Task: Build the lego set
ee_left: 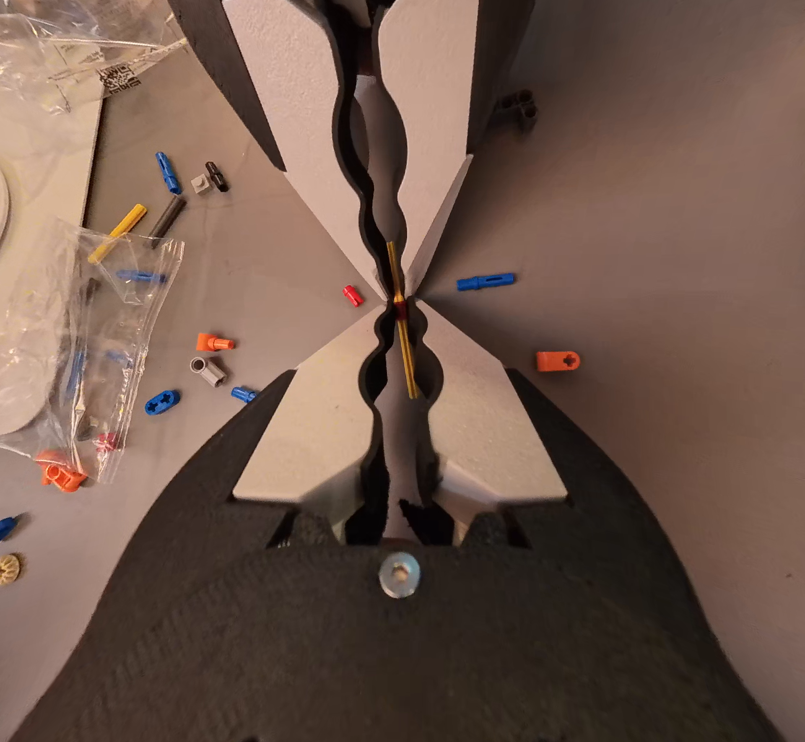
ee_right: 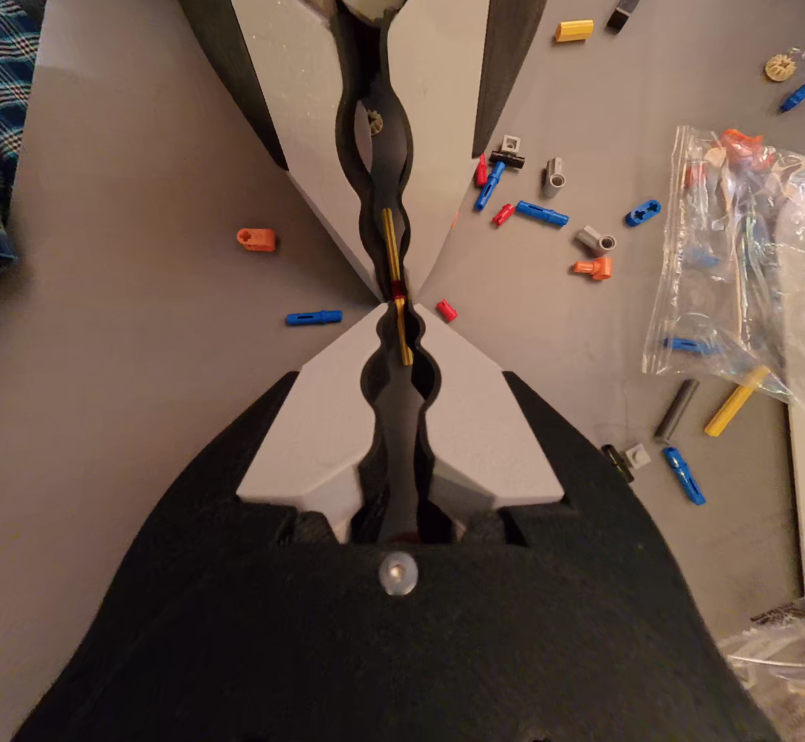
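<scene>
A thin yellow axle (ee_left: 407, 359) carries a small red bush (ee_left: 401, 308) at its middle. My two grippers meet tip to tip above the grey table (ee_left: 653, 198). My left gripper (ee_left: 400, 320) comes up from the bottom of the left wrist view, shut on the axle's near half. My right gripper (ee_left: 398, 285) comes down from the top, shut on the far half. In the right wrist view the right gripper (ee_right: 398, 314) is at the bottom and the left gripper (ee_right: 396, 285) at the top. The yellow axle (ee_right: 390, 242) and red bush (ee_right: 398, 290) sit between them.
Loose pieces lie around the tips: a blue pin (ee_left: 485, 282), an orange connector (ee_left: 557, 361), a red pin (ee_left: 353, 295), more blue, grey and orange parts (ee_right: 542, 212). A clear plastic bag of parts (ee_right: 732, 259) and a yellow axle (ee_right: 736, 401) lie to one side.
</scene>
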